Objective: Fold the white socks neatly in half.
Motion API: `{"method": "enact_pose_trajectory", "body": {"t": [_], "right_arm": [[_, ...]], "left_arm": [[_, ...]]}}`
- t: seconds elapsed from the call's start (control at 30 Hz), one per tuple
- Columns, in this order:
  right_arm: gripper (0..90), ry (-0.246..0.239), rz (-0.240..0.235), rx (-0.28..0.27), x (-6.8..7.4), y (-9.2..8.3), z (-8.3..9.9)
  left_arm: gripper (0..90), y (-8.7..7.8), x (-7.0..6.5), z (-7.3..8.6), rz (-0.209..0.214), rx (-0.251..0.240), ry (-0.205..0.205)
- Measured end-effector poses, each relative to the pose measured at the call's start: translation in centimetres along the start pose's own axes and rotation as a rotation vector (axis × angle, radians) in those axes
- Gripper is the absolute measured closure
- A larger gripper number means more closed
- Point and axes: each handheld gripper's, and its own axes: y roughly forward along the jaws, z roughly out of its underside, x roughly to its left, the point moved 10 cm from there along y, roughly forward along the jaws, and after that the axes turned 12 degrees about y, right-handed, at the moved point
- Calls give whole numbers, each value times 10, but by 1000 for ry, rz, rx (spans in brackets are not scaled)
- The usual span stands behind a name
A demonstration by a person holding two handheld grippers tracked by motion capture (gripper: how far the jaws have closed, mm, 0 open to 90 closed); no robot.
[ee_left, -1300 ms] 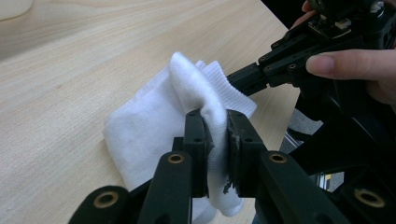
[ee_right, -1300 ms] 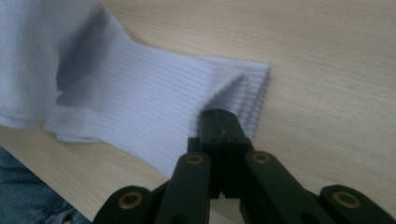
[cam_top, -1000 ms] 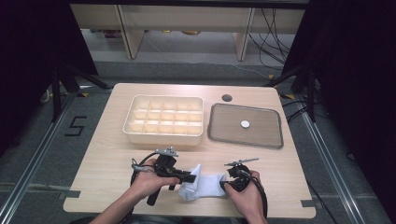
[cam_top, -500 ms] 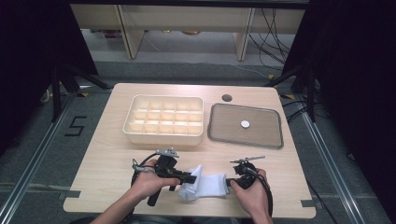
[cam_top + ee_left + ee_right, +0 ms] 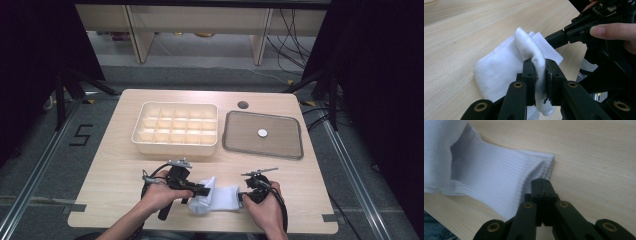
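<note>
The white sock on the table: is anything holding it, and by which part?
The left gripper pinches a raised fold of the sock. The right gripper is shut at the ribbed cuff edge; whether it grips cloth is unclear.

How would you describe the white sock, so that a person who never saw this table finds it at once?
Start at the wooden table and go to its near edge, in front of the compartment box. The white sock lies there, between the left gripper and the right gripper. It is the only soft, white, ribbed thing on the table.
</note>
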Motion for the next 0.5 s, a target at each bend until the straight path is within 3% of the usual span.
{"method": "enact_pose_trajectory", "body": {"t": [0.03,0.1,0.17,0.33,0.5], "right_arm": [[900,24,4,10,2,0,1],[900,-5,-4,-7,2,1,-1],[900,-3,-8,-4,5,1,0],[900,4,-13,10,7,1,2],[900,-35,-21,-7,6,2,0]], "left_arm": [[794,0,0,0,9,2,4],[793,0,-1,0,5,5,9],[794,2,0,-2,-9,-13,4],[793,1,-1,-1,-5,11,9],[793,2,-2,-1,2,10,13]]}}
